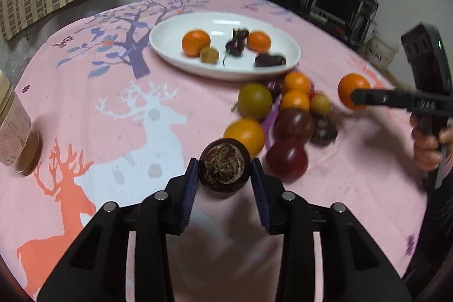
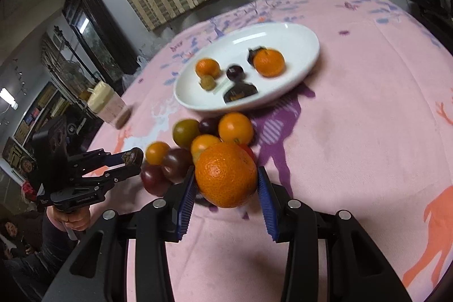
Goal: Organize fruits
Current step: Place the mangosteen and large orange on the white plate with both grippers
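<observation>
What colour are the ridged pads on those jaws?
Dark blue, on black arms. The pads show best in the right wrist view, either side of the orange.

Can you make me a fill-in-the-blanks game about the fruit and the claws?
1. The right claw holds an ___ fruit.
2. The left claw holds a dark, round ___.
3. The white plate has ___ orange fruits on it.
4. The tablecloth is mostly ___.

Missing words: orange; fruit; two; pink

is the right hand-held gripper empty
No, the right hand-held gripper is clamped on an orange between its blue pads.
</observation>
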The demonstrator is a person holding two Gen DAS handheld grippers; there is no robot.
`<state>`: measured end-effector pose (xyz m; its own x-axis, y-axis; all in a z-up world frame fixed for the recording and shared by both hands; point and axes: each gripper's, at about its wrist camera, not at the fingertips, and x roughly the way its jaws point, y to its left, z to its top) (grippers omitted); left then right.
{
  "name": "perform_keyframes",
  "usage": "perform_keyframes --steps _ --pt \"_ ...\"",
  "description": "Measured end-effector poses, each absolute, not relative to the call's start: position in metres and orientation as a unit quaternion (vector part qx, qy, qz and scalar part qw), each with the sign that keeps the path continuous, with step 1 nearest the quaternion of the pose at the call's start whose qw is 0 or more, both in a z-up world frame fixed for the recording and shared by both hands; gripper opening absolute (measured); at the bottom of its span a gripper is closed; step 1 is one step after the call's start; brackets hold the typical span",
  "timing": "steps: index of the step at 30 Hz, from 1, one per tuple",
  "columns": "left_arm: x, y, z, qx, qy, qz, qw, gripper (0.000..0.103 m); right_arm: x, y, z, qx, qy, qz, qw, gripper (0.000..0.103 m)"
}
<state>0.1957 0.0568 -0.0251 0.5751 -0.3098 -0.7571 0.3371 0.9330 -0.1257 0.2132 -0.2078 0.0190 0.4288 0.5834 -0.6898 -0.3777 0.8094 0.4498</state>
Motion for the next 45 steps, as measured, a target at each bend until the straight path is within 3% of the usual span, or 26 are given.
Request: perform_keyframes --steps 8,20,21,22,24,25,31,40,45 --pt "0.284 0.034 0.015 -0.047 0.387 -0.147 0.909 0.037 0.284 -0.193 0.034 0.116 0.406 0.222 0.879 0.043" --pt "0.351 0.003 -0.008 -0.038 0.421 -0.130 0.897 0.037 0.340 -0.178 0.004 0.097 0.435 0.195 0.874 0.044" --pt "0.349 0.002 -0.009 -0.033 0.425 -0.126 0.896 0.045 0.338 -0.178 0.004 0.097 0.437 0.196 0.873 0.058" --pt "0.346 0.004 -0.008 -0.029 0.422 -0.123 0.898 0.065 0.334 -0.179 0.007 0.098 0.432 0.198 0.874 0.064" --pt "0.335 0.008 0.002 -0.021 0.394 -0.106 0.913 0.088 0.324 -0.181 0.017 0.095 0.410 0.205 0.884 0.065" --pt "0.326 0.011 0.010 -0.014 0.371 -0.094 0.924 0.092 0.317 -0.182 0.022 0.090 0.400 0.204 0.889 0.065" --pt "0.284 0.036 0.034 -0.018 0.326 -0.075 0.942 0.098 0.282 -0.181 0.028 0.079 0.398 0.229 0.885 0.066" --pt "0.240 0.084 0.002 -0.056 0.363 -0.030 0.930 0.098 0.220 -0.165 0.030 0.002 0.400 0.223 0.889 0.066" --pt "0.221 0.094 -0.004 -0.068 0.369 -0.017 0.927 0.098 0.201 -0.163 0.017 0.001 0.458 0.282 0.843 0.066"
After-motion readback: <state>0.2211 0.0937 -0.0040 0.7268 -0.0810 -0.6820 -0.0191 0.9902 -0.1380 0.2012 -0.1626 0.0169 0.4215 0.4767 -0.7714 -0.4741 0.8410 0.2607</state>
